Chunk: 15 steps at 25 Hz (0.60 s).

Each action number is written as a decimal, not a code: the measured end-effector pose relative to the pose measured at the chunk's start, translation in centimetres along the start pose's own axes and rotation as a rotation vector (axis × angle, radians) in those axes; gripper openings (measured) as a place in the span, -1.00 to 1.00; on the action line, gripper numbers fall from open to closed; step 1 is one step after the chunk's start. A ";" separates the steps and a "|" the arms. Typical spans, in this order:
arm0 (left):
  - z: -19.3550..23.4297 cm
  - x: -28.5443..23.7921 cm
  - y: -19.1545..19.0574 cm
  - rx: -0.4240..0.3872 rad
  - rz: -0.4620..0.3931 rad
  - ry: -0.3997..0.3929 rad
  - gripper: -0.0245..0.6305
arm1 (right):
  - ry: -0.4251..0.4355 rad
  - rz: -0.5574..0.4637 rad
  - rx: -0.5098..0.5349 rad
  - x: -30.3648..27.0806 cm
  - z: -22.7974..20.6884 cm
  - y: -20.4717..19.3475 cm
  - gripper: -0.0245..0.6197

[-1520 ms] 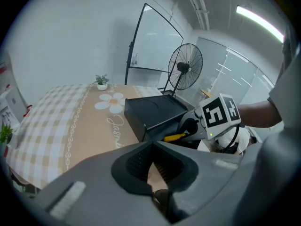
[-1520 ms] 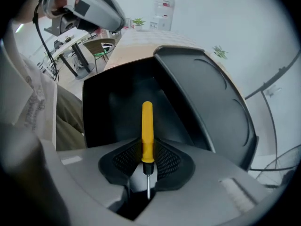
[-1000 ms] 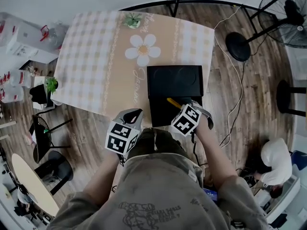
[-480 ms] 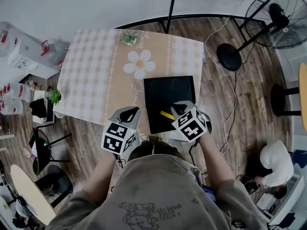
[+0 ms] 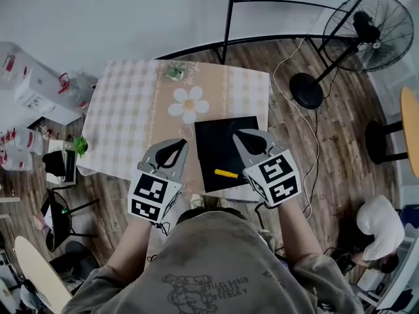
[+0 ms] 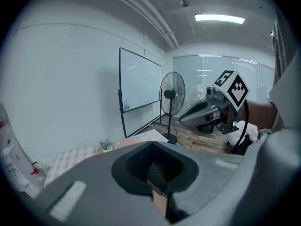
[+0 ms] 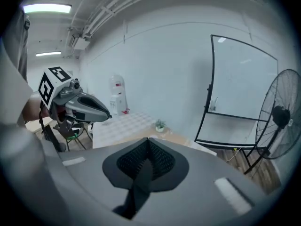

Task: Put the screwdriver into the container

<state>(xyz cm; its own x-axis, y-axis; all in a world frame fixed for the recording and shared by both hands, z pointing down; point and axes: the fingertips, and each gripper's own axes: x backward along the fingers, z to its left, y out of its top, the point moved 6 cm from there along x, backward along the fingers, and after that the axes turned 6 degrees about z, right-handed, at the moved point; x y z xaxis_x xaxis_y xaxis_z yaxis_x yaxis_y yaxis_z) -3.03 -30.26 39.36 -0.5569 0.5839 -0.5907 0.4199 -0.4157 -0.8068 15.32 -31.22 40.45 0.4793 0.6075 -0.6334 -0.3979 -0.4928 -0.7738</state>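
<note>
Screwdriver [image 5: 226, 173]: short, yellow, lying flat and roughly crosswise inside container [image 5: 222, 136], near its front edge. Loose, gripped by nothing. Sits between left gripper [image 5: 173, 148] and right gripper [image 5: 249, 139], nearer right one, just behind its tip. Container: black, shallow, square, open-topped, lying between both grippers' tips.

Bench [image 5: 252, 90] on wooden floor [image 5: 340, 136], covered by pale checked cloth [image 5: 121, 120] with tan centre strip, white daisy print [image 5: 188, 103], small potted plant [image 5: 175, 70] at far edge, shallow black container [image 5: 219, 142] at near right edge.
</note>
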 end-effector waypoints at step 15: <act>0.0 8.0 9.2 -0.088 -0.274 0.098 -0.92 | -0.084 -0.384 -0.003 11.3 0.5 7.6 -0.84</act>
<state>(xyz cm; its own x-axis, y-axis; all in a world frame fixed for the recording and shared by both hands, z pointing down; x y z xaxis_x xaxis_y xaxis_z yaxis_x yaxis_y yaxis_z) -3.62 -29.38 27.23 -0.5876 0.7325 -0.3436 0.3262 -0.1741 -0.9291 17.32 -27.81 27.39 0.5271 0.7969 -0.2952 -0.1998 -0.2214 -0.9545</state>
